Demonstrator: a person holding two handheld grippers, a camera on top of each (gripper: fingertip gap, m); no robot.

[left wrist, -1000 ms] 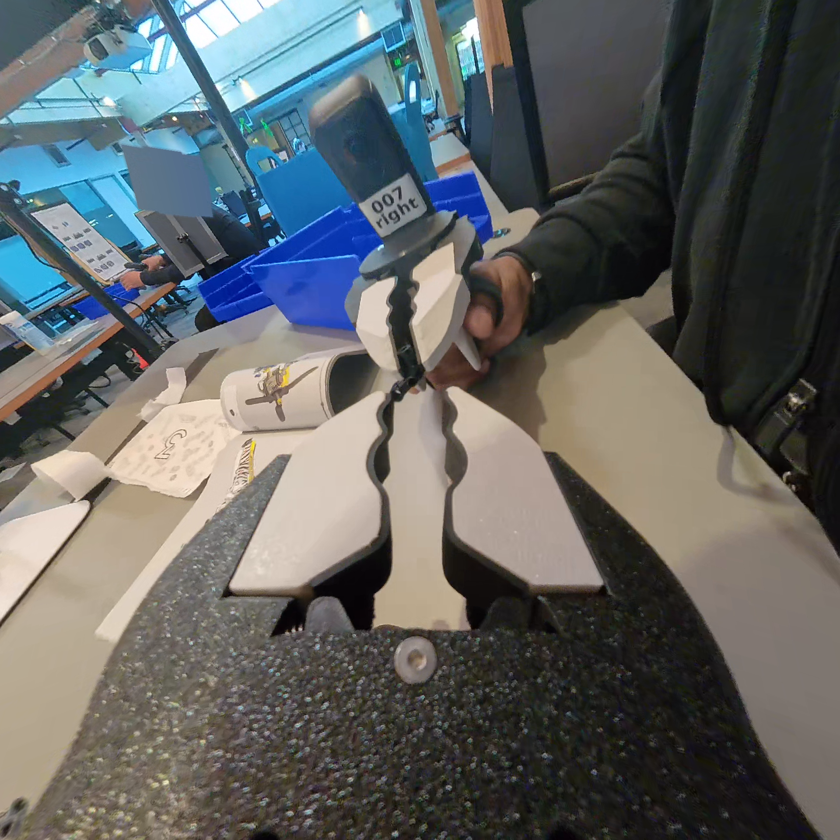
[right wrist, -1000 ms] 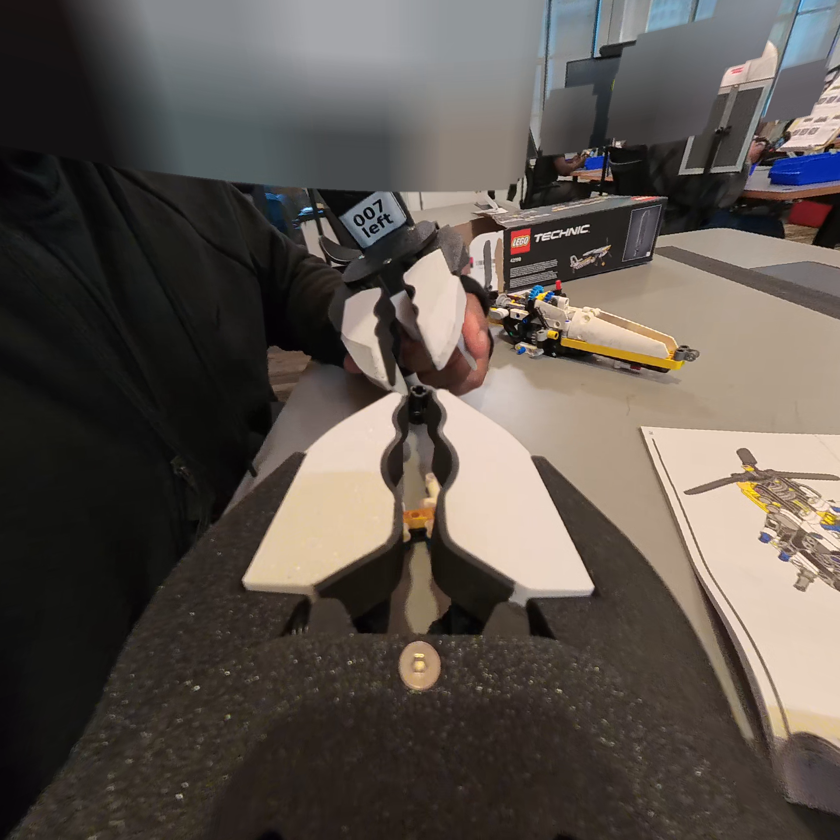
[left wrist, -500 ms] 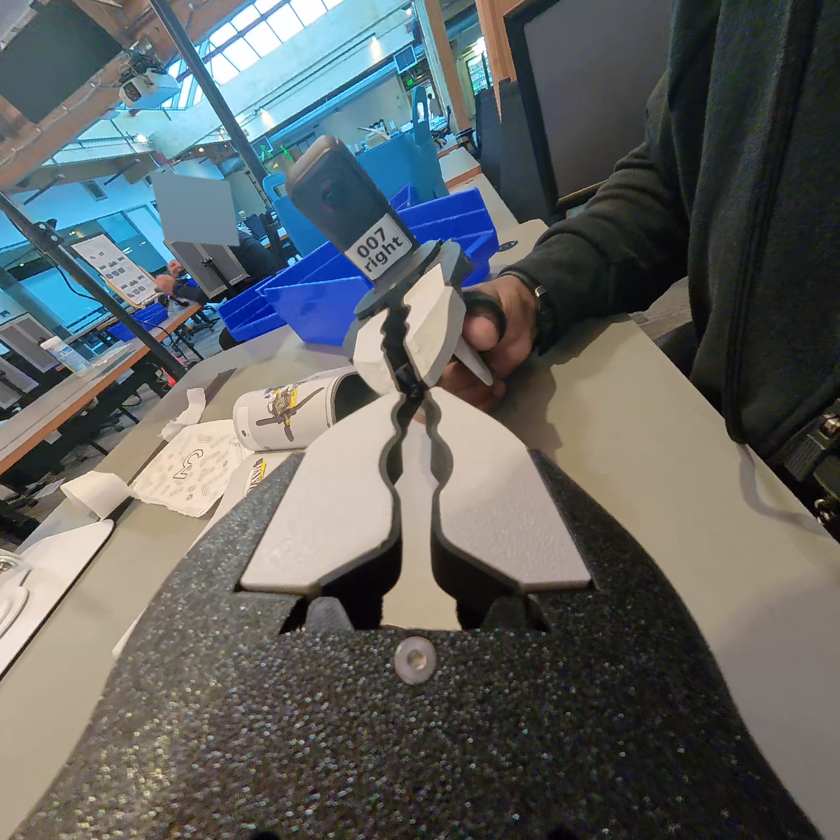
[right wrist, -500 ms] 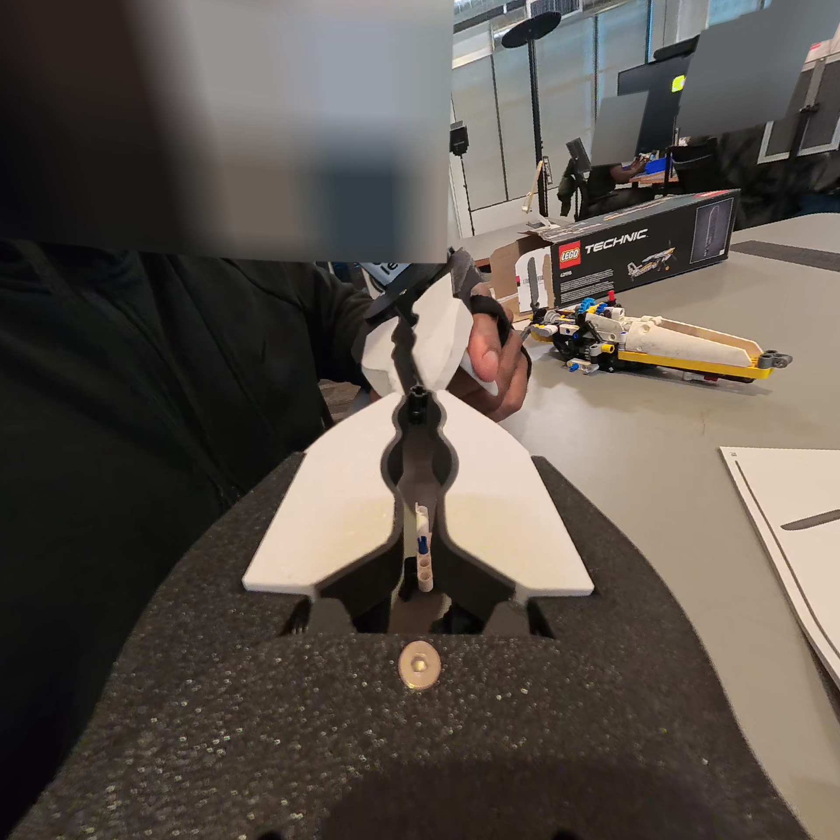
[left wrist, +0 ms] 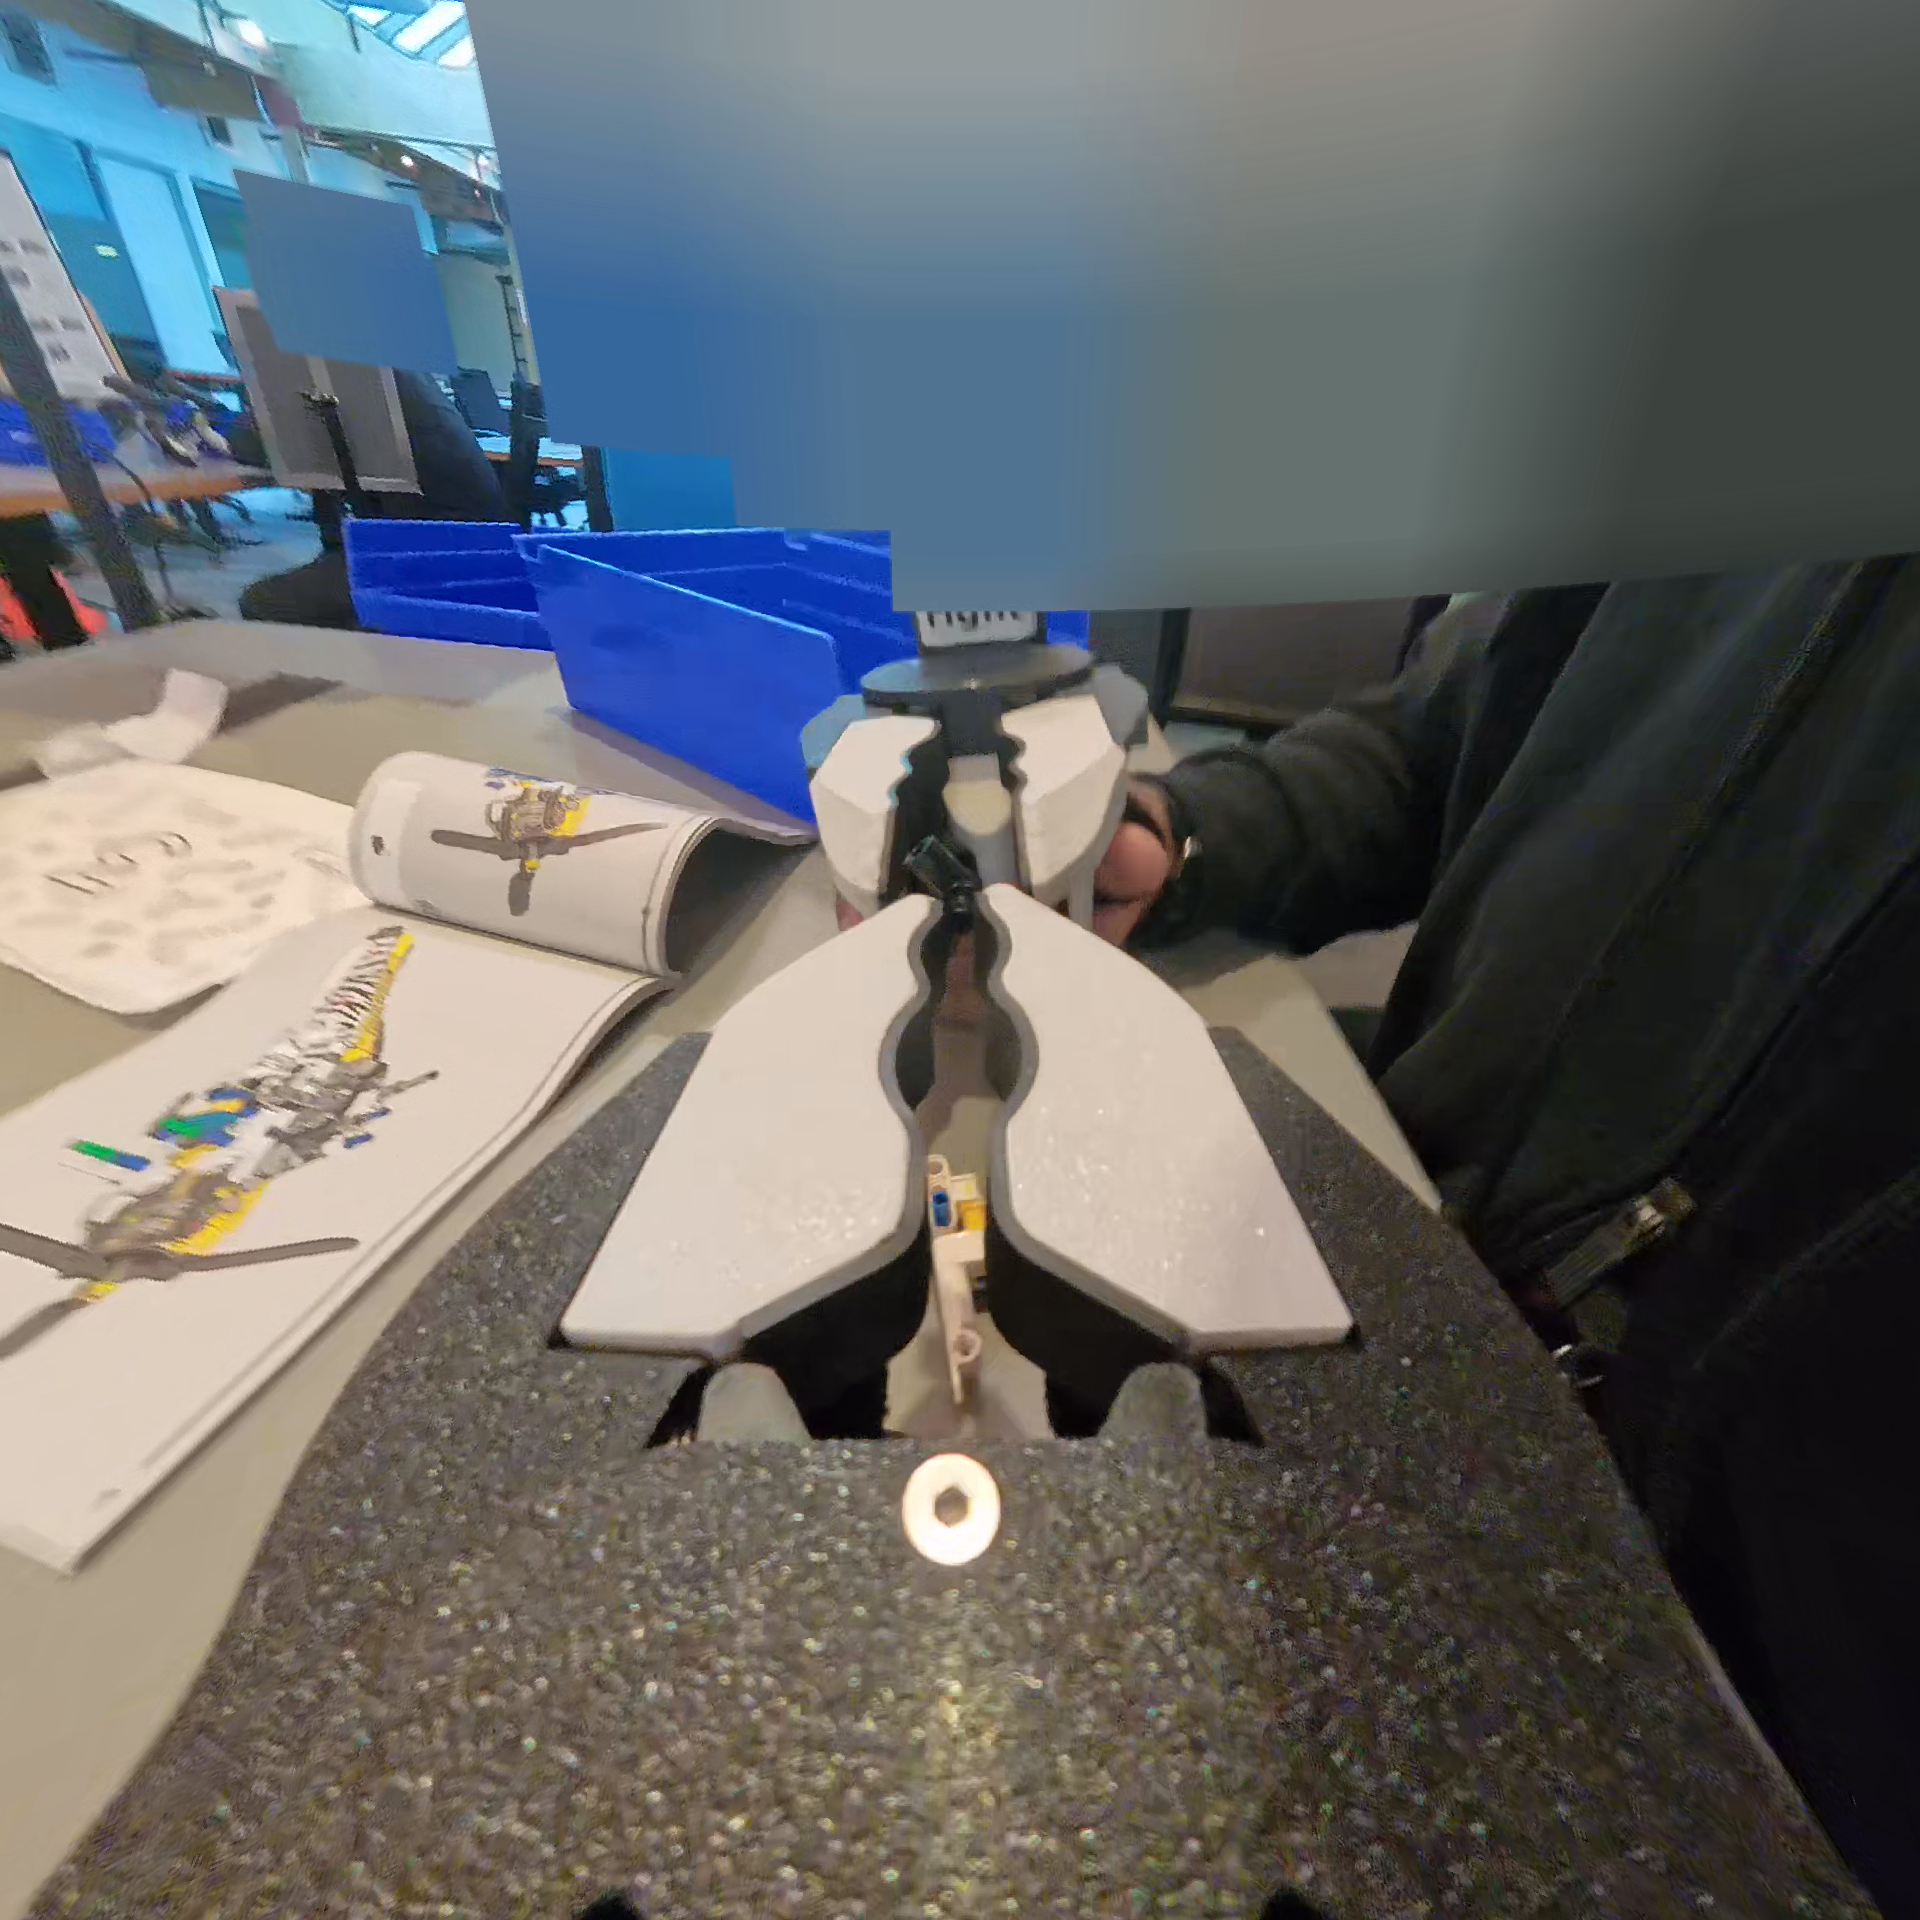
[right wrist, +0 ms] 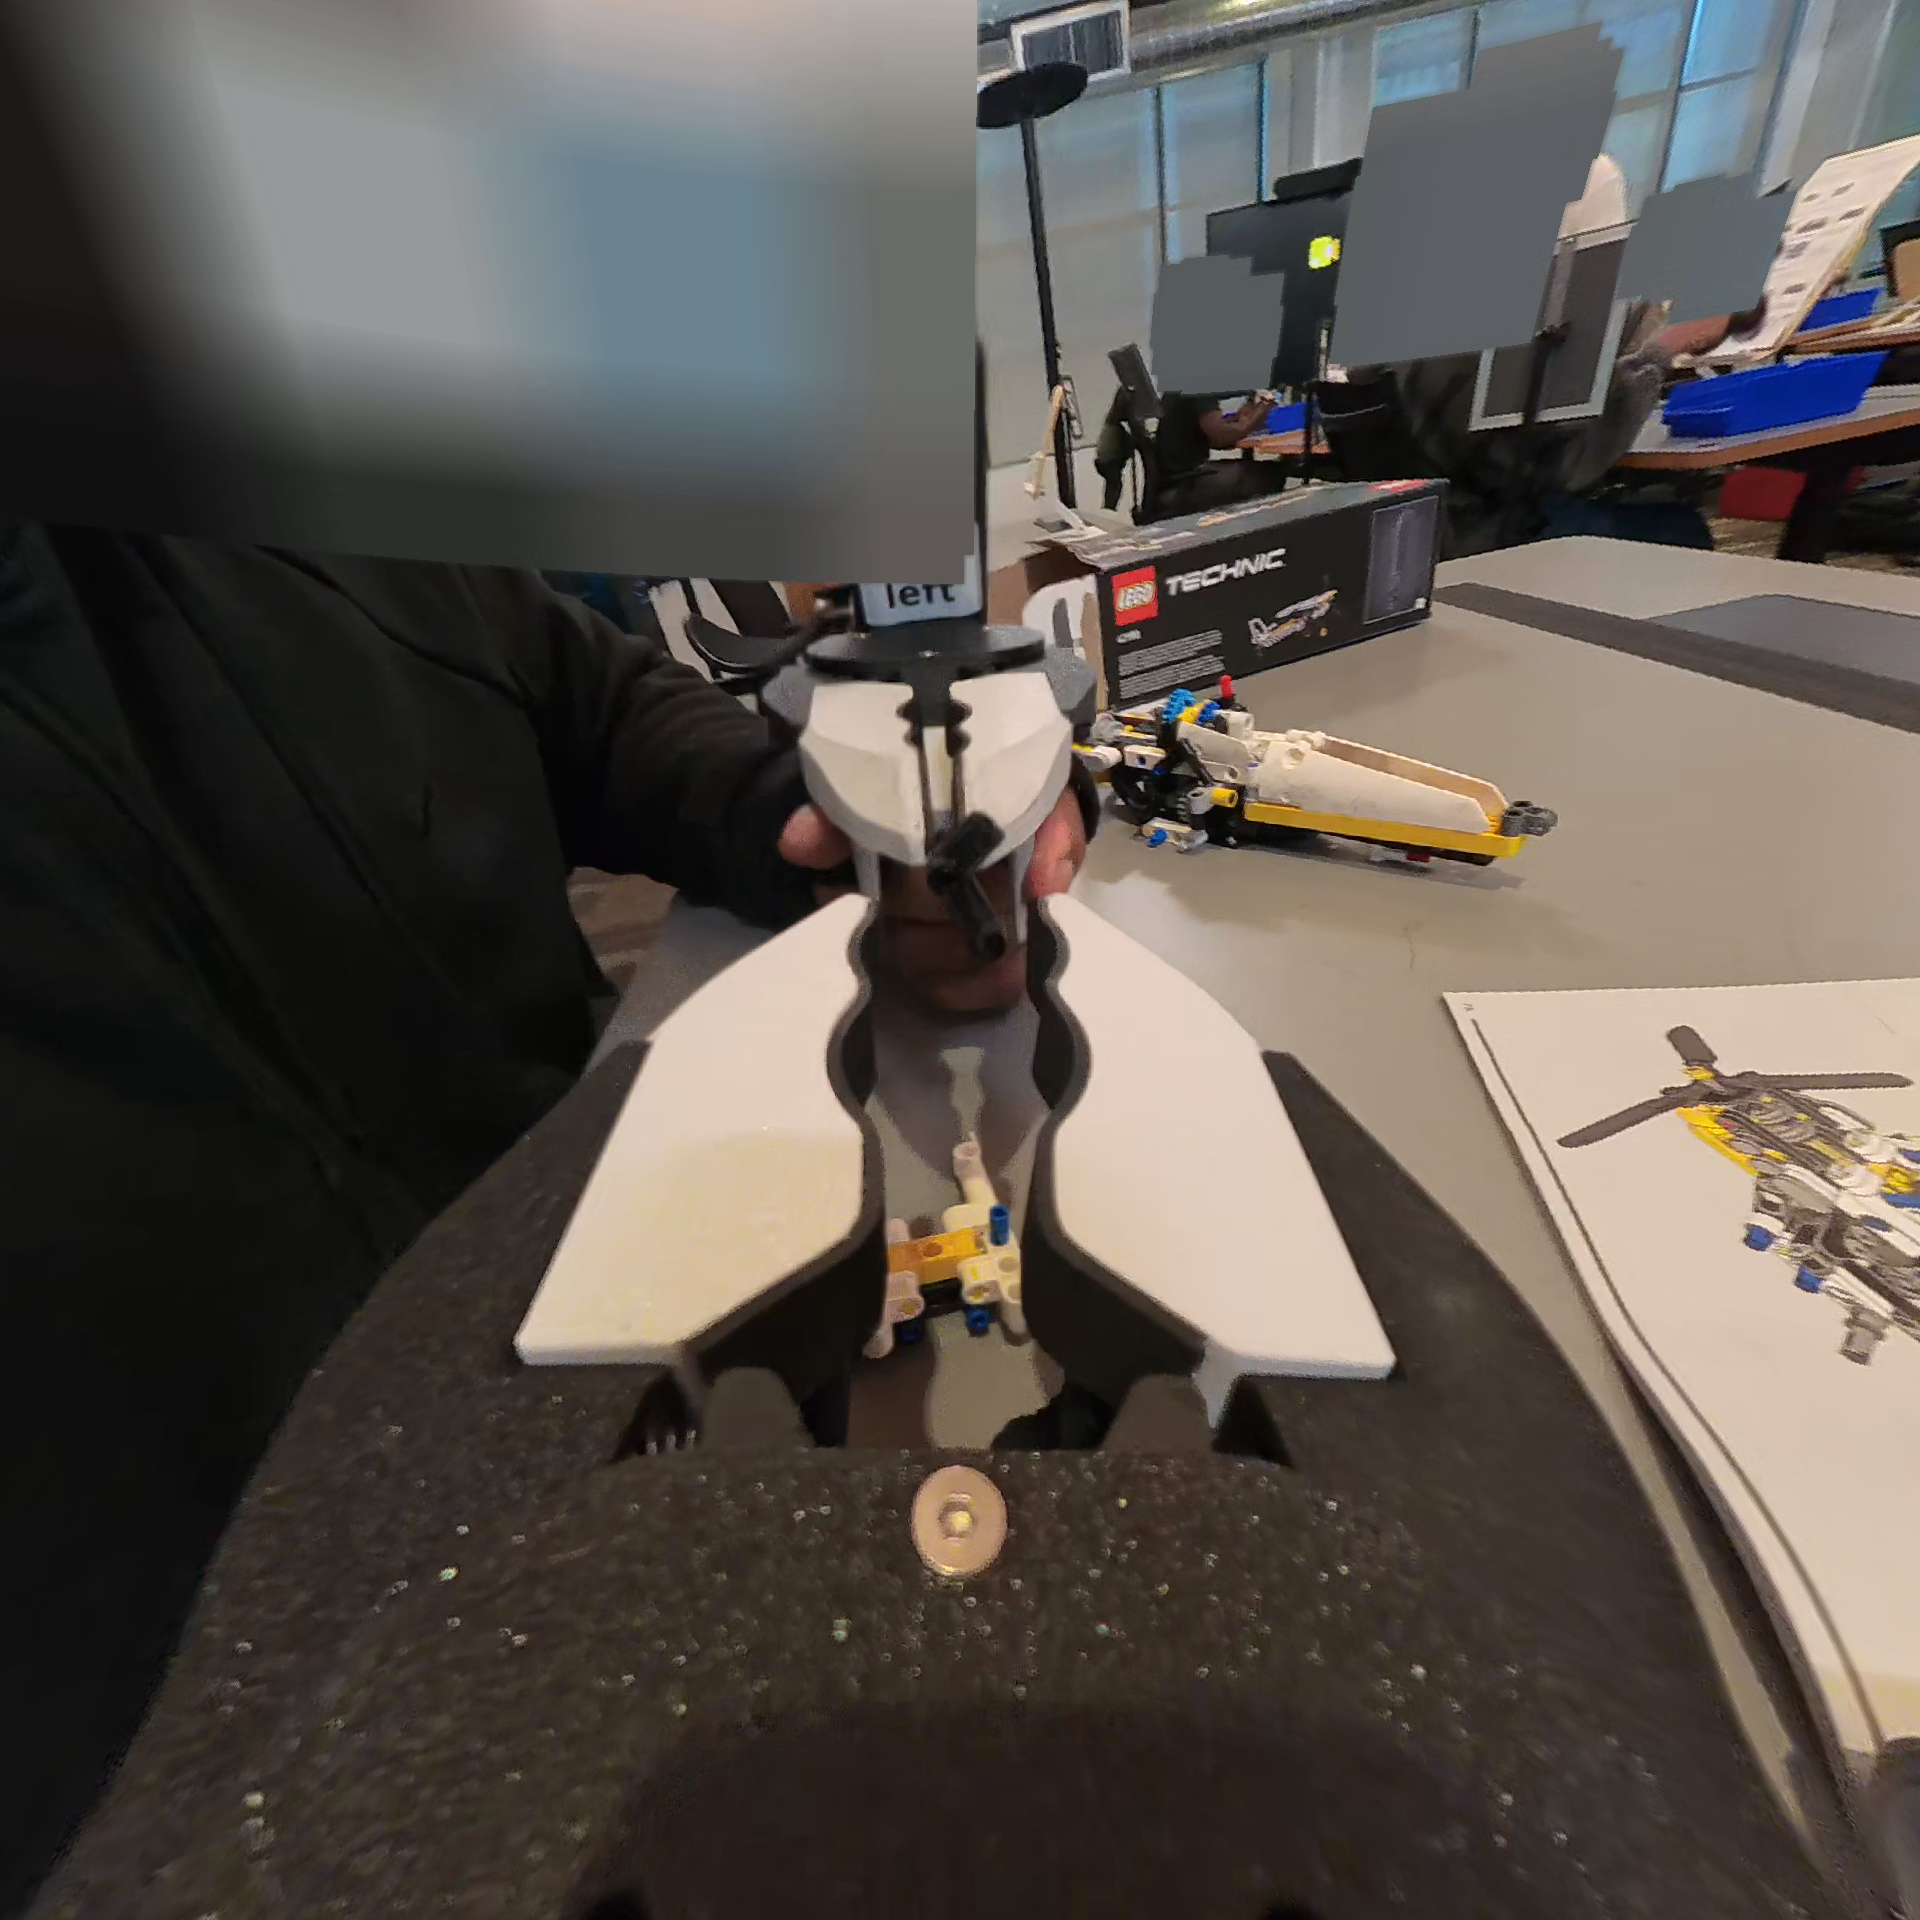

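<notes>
**Left claw clamped on a small black connector piece, right claw spread in front of it**

The left claw was closed on a small black connector piece, its fingertips pinching the part's thicker end. In the right wrist view the piece stuck out from the tips and slanted down toward the camera, its free end hanging in the gap between the right claw's fingers without touching either one. The right claw stood apart, gripping nothing.

Both claws faced each other tip to tip above the grey counter, each held in a hand of a person in a dark jacket.

On the counter below the claws lay a small yellow-and-white brick assembly with blue pins. Further off to the side sat a partly built white and yellow model, with a dark box behind it. An open instruction booklet lay near the left claw, and blue bins stood beyond it.
</notes>
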